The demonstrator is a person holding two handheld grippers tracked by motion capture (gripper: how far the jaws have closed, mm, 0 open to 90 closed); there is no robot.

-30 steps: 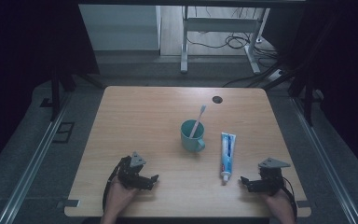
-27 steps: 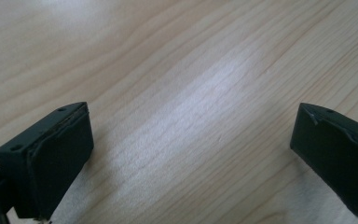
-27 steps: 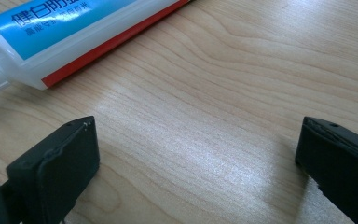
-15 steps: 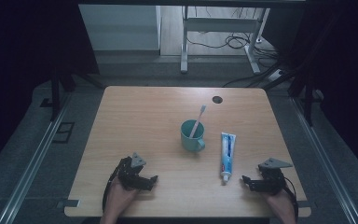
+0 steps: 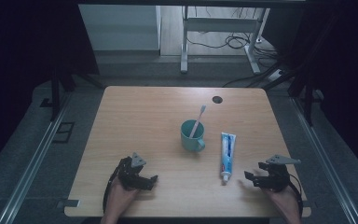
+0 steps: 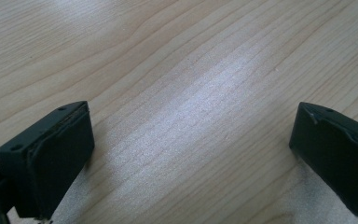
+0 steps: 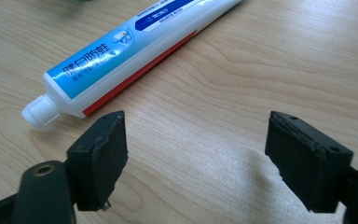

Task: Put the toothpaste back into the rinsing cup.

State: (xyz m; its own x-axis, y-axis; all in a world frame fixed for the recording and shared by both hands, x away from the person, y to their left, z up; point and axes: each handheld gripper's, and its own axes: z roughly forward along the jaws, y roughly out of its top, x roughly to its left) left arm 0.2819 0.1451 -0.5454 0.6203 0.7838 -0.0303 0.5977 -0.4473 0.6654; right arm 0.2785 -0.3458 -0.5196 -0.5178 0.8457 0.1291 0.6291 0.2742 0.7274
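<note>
High view: 1 toothpaste tube [image 5: 227, 154], 1 cup [image 5: 191, 135], 1 toothbrush [image 5: 197, 120], 2 grippers, right gripper [image 5: 251, 178] jaws narrowing, empty, left gripper [image 5: 150, 181] spread.

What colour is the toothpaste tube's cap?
White; the cap of the toothpaste tube shows best in the right gripper view.

toothpaste tube [image 7: 135, 44] cut by top edge, print unreadable

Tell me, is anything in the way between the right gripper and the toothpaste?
No, nothing visible is. The right gripper sits on the table just right of the toothpaste tube's cap end, with bare wood between. Its fingers have just been closing a little with nothing between them. The cup stands farther left, out of the way.
</note>
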